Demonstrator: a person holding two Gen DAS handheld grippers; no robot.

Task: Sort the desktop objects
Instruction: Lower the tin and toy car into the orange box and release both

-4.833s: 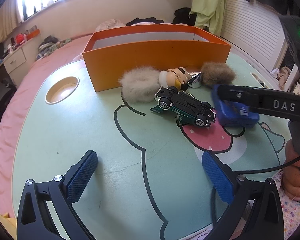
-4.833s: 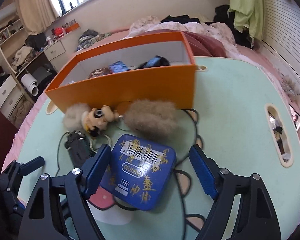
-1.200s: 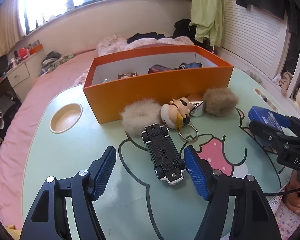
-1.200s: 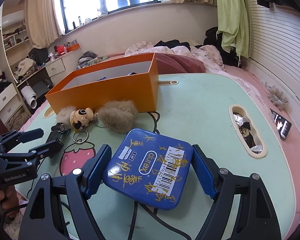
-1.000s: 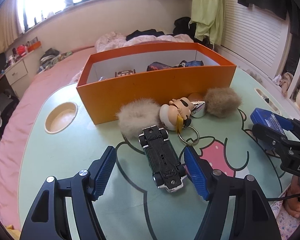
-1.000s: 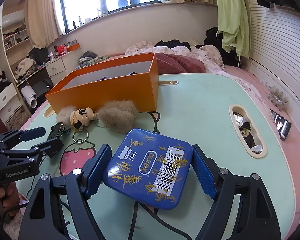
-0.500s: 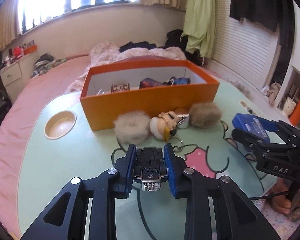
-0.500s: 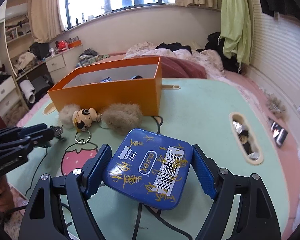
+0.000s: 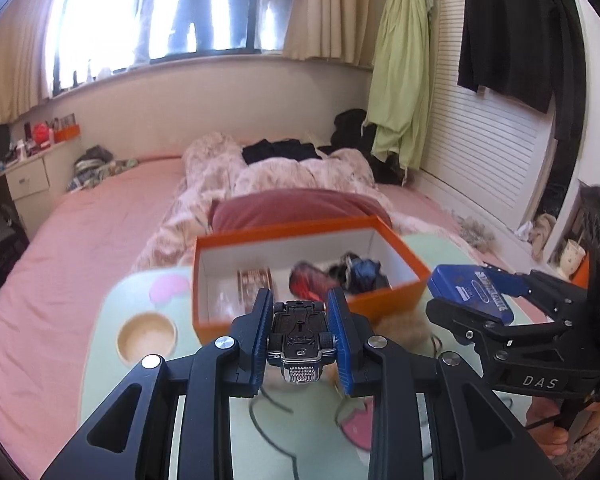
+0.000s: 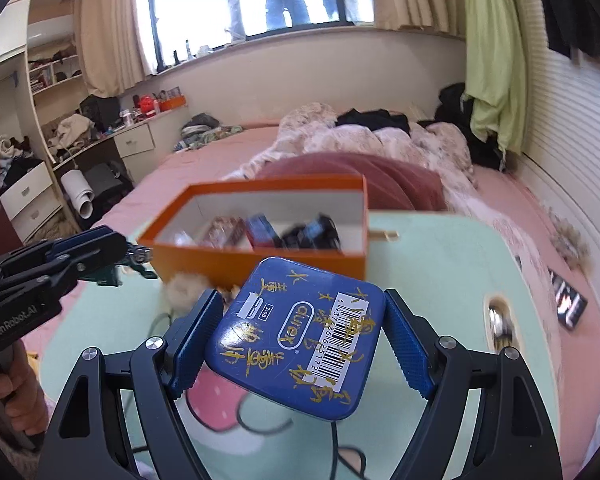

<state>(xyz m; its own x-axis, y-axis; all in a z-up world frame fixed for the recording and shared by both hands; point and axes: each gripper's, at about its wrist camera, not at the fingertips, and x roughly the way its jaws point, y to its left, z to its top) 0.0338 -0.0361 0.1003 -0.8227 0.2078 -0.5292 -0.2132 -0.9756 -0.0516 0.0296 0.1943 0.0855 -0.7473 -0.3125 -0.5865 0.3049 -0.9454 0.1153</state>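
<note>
My left gripper is shut on a dark toy car, held upside down above the green table. Ahead stands the orange box, with several small items inside. My right gripper is shut on a blue tin with gold writing and a barcode, lifted off the table in front of the orange box. The right gripper with the blue tin shows at the right of the left wrist view. The left gripper with the car's end shows at the left of the right wrist view.
A furry keychain toy lies against the box's front wall, mostly hidden. A round cup hole sits in the table at the left. A slot with clutter lies at the table's right side. A bed with bedding is behind the table.
The left gripper closed on the toy car and lifted it off the table. Both grippers have risen, so the box's inside now shows from higher up.
</note>
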